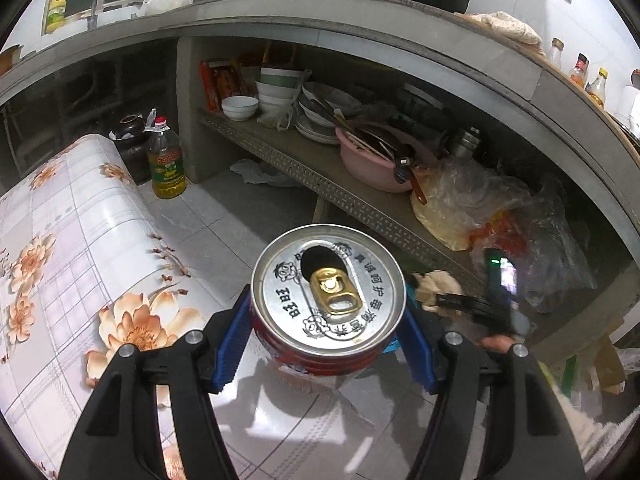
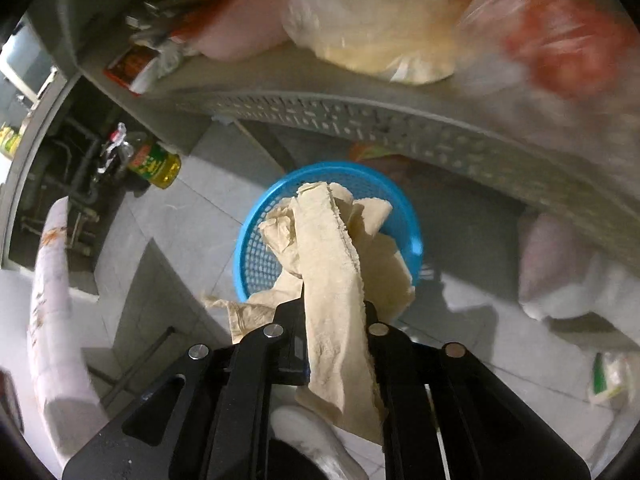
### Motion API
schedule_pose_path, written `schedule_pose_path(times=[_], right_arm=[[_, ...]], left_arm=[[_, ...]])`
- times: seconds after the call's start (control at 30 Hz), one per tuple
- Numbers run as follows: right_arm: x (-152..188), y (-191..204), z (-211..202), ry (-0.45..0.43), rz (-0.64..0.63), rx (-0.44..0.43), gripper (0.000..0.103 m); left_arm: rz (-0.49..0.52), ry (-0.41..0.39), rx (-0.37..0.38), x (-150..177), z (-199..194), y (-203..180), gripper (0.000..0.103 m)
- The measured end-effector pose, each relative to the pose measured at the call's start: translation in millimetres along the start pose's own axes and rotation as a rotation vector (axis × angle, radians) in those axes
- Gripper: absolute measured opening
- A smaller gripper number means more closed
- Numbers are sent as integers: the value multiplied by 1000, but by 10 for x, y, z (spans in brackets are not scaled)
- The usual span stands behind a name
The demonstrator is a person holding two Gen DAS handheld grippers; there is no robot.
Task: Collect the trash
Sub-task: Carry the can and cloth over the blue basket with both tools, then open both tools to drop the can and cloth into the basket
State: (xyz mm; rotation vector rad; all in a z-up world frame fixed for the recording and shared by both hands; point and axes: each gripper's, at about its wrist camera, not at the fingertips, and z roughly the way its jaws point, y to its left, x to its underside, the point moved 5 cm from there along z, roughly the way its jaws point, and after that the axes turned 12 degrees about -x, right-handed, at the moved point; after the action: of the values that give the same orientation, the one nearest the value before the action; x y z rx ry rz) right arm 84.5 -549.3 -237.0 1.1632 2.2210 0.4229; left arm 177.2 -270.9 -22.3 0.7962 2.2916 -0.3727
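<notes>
Both grippers loaded, trash over blue basket (image 2: 404, 216).
Left gripper (image 1: 326, 340) clamps opened red drink can (image 1: 328, 300); right gripper (image 2: 334, 320) pinches crumpled beige tissue (image 2: 336, 248) above it.

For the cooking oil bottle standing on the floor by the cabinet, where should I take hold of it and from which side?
Grip the oil bottle on its narrower upper body, just under the red cap, jaws level. It stands upright on the tiles, so a side-on grip looks best. Come from the open floor side: the dark jar crowds it behind and the floral-covered table flanks it.
</notes>
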Motion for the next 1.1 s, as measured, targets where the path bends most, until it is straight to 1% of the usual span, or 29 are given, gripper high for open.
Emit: schedule_pose_path(times=[0.03, 0.07, 0.1, 0.13, 0.17, 0.23, 0.27, 0.37, 0.47, 0.53, 0.57, 0.6, 0.67, 0.7, 0.77, 0.9, 0.97, 1.03, 1.07, 1.1], right_arm=[[-53, -42, 130, -2, 10, 11, 18], [-82, -75, 225, 1, 17, 12, 29], [-122, -156, 403, 12, 30, 15, 34], [-139, -211, 526, 21, 36, 30, 43], [-151, -278, 640, 30, 43, 49, 48], [-151, -414, 827, 58, 57, 58, 48], [-143, -473, 864, 61, 68, 61, 51], [-128, -544, 753, 20, 85, 53, 57], [-75, -593, 504, -23, 97, 32, 57], [22, -606, 255, -52, 96, 11, 57], [54, -613, 188, -59, 97, 6, 57], [107, -613, 76, -65, 99, -2, 58], [229, -602, -68, -64, 95, -7, 58], [326, -602, -165, -62, 89, -5, 58], [560, -605, -322, -46, 82, -5, 58], [819, -633, -421, 6, 76, 1, 58], [963, -673, -471, 24, 87, 5, 58], [1021, -702, -517, 33, 101, 9, 58], [1047, -715, -531, 39, 108, 12, 58], [1061, -735, -557, 41, 113, 15, 58]], left_arm=[[2, 1, -1, -15, 18, -3, 65], [4, 4, -1, -24, 37, -13, 65], [4, 7, -1, -35, 57, -24, 65], [3, 10, 1, -50, 84, -36, 65], [2, 14, 3, -63, 114, -47, 65], [0, 24, 11, -85, 166, -77, 65], [-1, 28, 16, -105, 198, -97, 65], [2, 43, 36, -162, 313, -187, 65], [0, 75, 82, -228, 479, -335, 65], [3, 112, 116, -273, 652, -469, 65], [0, 145, 136, -293, 791, -553, 65], [-4, 169, 148, -297, 887, -604, 65], [-26, 242, 166, -293, 1153, -715, 65], [-31, 282, 174, -287, 1315, -788, 65], [-36, 336, 173, -259, 1575, -916, 65], [-43, 433, 182, -225, 2109, -1275, 65], [-66, 456, 213, -268, 2299, -1460, 65], [-109, 456, 231, -324, 2445, -1592, 65], [-133, 453, 243, -360, 2534, -1654, 70], [-148, 458, 241, -363, 2586, -1666, 80]])
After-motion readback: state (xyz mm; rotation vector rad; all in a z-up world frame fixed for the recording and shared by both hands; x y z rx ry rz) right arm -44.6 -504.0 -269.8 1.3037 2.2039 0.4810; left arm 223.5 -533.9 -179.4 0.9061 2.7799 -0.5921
